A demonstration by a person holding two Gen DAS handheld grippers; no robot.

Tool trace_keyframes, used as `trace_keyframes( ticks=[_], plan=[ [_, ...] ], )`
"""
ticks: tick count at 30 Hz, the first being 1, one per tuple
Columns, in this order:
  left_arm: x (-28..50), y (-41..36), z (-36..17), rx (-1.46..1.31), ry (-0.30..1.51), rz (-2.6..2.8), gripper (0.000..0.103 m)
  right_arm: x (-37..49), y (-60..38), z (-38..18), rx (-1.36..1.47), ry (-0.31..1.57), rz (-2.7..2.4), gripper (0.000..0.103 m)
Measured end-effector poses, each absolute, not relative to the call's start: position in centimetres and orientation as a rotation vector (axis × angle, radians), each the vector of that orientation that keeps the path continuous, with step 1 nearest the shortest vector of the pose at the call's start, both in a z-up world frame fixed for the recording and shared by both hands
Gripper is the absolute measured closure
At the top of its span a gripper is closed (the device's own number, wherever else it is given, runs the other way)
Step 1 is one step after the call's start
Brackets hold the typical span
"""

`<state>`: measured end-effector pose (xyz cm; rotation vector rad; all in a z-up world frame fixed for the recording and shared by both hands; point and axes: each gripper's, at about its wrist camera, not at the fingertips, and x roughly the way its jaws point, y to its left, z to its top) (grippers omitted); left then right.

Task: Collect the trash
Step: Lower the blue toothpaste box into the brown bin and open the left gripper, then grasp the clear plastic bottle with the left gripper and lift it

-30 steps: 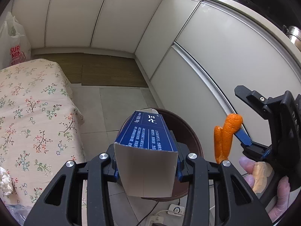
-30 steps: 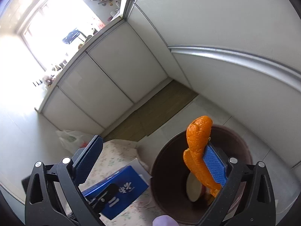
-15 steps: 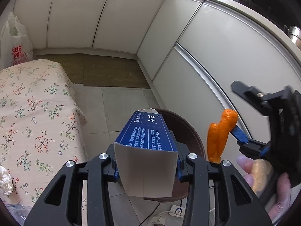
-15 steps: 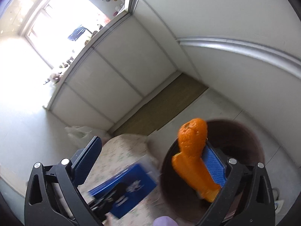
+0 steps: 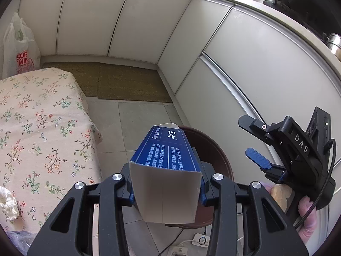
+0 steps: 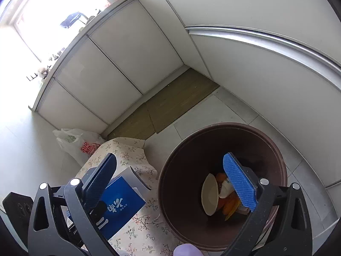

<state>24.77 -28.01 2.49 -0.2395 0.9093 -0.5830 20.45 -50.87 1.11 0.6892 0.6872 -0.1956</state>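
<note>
Deep blue carton (image 5: 168, 149) with white lettering, its open end plain grey card. Dark brown bin (image 6: 221, 140), orange peel (image 6: 229, 205) and a cream dish (image 6: 210, 197) down inside. Cream cloth (image 5: 42, 128) sprigged with red and green flowers. Black claws, blue pads (image 6: 239, 180). White cabinets (image 5: 89, 17), pale grey floor tiles (image 5: 140, 119), olive-brown mat (image 5: 127, 83).

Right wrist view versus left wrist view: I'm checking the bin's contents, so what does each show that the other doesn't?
Only the right wrist view looks into the brown bin: orange peel and a pale dish lie at the bottom. Only the left wrist view shows crumpled white paper on the floral cloth. Both show the blue box clamped in the left gripper, the open, empty right gripper, and the white plastic bag.
</note>
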Motion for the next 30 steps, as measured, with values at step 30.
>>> trace_keyframes(
  ticks=[30],
  plan=[
    [23.8,-31.9,3.1,-0.082,0.895,-0.535,0.024,14.1,-52.1,3.9,0.427,0.607,-0.607,0.007]
  ],
)
